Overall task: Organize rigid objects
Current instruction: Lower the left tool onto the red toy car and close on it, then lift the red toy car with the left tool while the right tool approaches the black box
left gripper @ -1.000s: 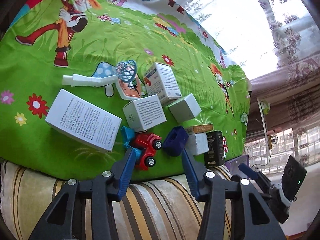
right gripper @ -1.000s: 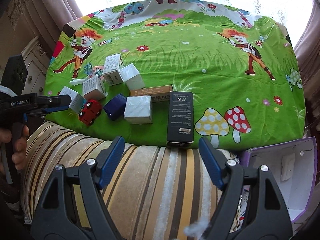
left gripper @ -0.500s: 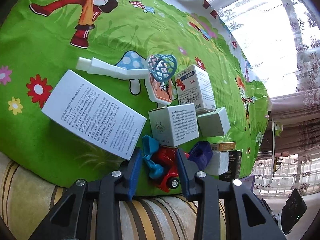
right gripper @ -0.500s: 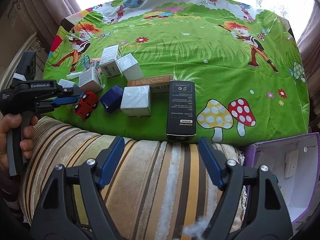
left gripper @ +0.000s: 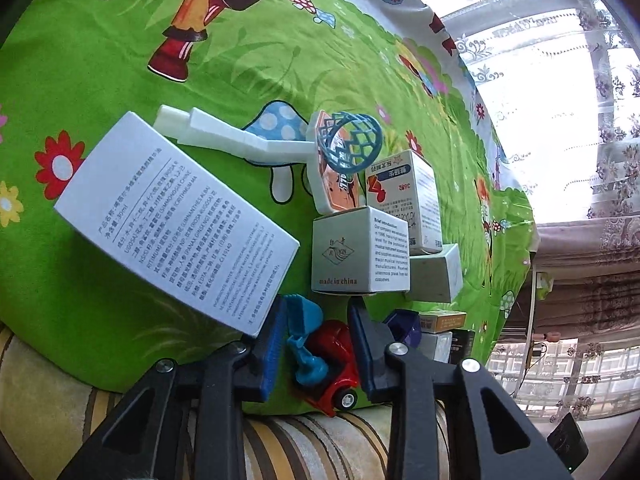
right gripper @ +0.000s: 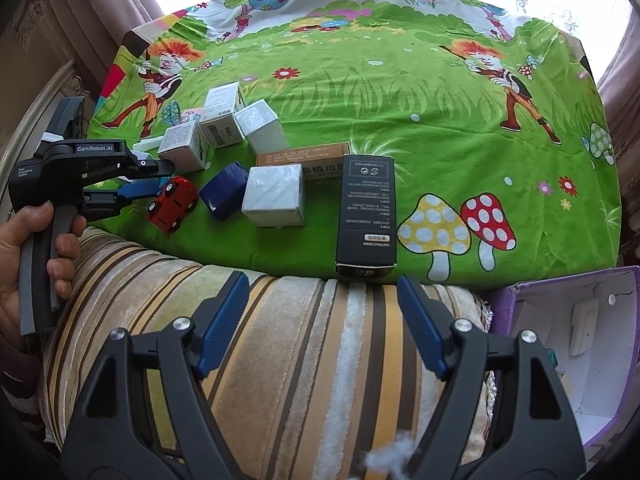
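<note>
Red toy car sat at the green cloth's near edge between the closing left gripper, seemingly for lifting, while the right gripper hung spread, empty.

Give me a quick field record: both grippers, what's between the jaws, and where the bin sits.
left gripper: jaws closing around the red toy car, which has a blue scoop at its front
pads on car: cannot tell if pressing yet
right gripper: jaws open, nothing between them, over the striped cushion
nearest box ahead of right gripper: black box, lying flat
purple bin: to the right, off the green cloth
</note>
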Available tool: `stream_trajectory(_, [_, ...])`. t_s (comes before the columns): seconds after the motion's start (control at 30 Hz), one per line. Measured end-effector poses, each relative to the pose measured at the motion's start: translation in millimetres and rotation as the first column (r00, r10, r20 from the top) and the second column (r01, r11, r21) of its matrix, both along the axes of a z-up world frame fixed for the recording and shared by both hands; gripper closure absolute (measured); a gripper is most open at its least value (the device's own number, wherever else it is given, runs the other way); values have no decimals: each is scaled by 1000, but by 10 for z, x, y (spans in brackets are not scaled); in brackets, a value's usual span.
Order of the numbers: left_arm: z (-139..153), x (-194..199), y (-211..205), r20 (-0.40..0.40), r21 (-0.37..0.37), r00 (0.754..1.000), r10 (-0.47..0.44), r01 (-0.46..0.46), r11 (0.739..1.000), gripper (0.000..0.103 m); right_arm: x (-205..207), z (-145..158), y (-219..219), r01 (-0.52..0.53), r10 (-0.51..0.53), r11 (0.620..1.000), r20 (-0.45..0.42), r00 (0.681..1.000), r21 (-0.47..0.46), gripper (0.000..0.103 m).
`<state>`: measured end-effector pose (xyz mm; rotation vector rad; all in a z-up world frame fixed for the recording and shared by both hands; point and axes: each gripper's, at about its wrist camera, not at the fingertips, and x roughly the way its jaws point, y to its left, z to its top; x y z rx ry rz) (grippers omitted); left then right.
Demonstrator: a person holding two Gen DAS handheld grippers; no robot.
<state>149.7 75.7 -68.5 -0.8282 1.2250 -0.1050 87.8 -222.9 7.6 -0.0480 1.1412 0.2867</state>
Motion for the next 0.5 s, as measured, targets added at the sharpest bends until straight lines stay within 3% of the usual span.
stream_trajectory(0.07, [7,3,-18,1,11,1000,-5,5,1000,89,1,0,-2,0,0,1000,-1,1000,0,24])
stream_trajectory(0.1, [10,-1,-26,3,10,1000,-10,10,1000,91,2,0,-3,0,0,1000,-1,1000,0,24])
stream_trajectory(0.3, [188,-43,-145,72,53,996,-55,51,997,96,-5,-3,-10,1,-1,1000,0,1000,4,24])
stream_trajectory(0.5, [419,-130,-381,146,173,978,-150,124,977,96,-18,-3,-42,11,-11,1000,-2,1000,19,24])
